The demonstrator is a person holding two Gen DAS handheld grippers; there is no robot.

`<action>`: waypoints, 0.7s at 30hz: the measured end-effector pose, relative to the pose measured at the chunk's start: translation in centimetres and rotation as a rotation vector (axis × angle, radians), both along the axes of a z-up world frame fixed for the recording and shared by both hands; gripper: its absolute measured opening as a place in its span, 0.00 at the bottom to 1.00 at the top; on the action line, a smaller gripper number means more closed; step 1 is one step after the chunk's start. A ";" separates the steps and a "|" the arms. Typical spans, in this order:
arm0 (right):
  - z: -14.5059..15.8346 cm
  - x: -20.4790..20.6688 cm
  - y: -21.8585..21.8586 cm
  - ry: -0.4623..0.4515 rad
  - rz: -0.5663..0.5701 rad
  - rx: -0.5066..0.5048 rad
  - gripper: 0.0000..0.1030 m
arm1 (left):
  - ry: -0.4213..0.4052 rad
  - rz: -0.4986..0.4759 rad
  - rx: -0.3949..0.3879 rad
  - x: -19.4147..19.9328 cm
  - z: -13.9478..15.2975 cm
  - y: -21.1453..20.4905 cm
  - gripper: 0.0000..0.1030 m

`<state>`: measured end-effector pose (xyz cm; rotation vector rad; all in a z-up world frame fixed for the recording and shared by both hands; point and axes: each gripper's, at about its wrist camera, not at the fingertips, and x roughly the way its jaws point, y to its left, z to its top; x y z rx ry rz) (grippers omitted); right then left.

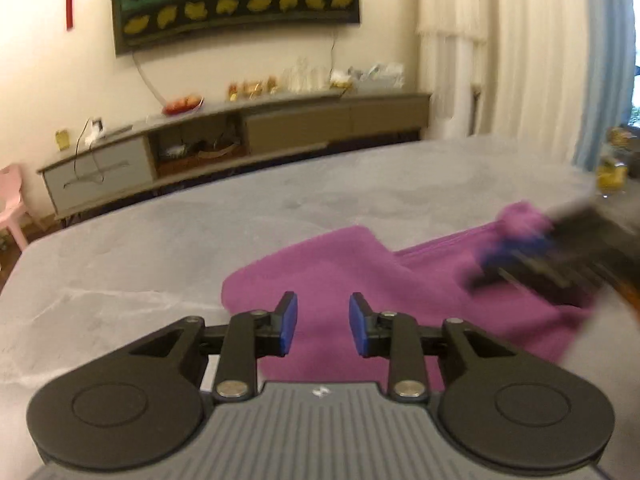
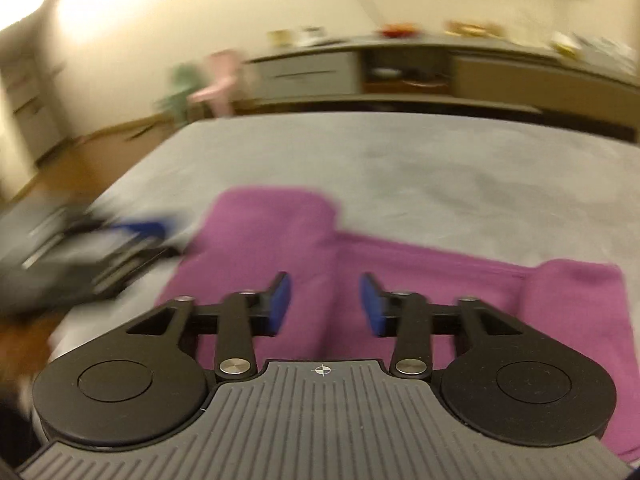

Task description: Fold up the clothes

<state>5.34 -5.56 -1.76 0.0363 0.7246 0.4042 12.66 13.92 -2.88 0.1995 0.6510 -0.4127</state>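
Note:
A purple garment [image 1: 360, 264] lies partly folded on the grey bed cover [image 1: 160, 260], one flap laid over its left part. My left gripper [image 1: 323, 322] hovers over the garment's near left edge, blue pads apart and nothing between them. In the left wrist view my right gripper [image 1: 494, 260] is a blur at the garment's right end. The right wrist view shows my right gripper [image 2: 325, 306] open above the middle of the purple garment [image 2: 480, 280], with no cloth between its pads. There my left gripper [image 2: 158, 232] is blurred beside the garment's left edge.
A low TV cabinet [image 1: 248, 128] with small items on it runs along the far wall under a wall screen [image 1: 236, 0]. A pink chair [image 1: 12, 204] stands at the far left. Curtains [image 1: 520, 60] hang at the right. The grey bed cover [image 2: 440, 168] stretches beyond the garment.

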 end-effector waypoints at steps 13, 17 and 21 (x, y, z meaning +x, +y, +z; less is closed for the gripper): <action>-4.4 -3.4 1.0 0.007 0.103 -0.015 0.23 | 0.072 0.090 0.135 1.8 -2.4 -2.9 0.30; -3.3 -4.2 0.9 -0.020 0.109 -0.034 0.28 | 0.110 0.140 0.050 1.7 -0.9 -2.7 0.28; 0.3 -7.2 -3.0 -0.133 -0.006 -0.076 0.53 | 0.128 0.083 -0.105 0.2 2.8 -4.6 0.31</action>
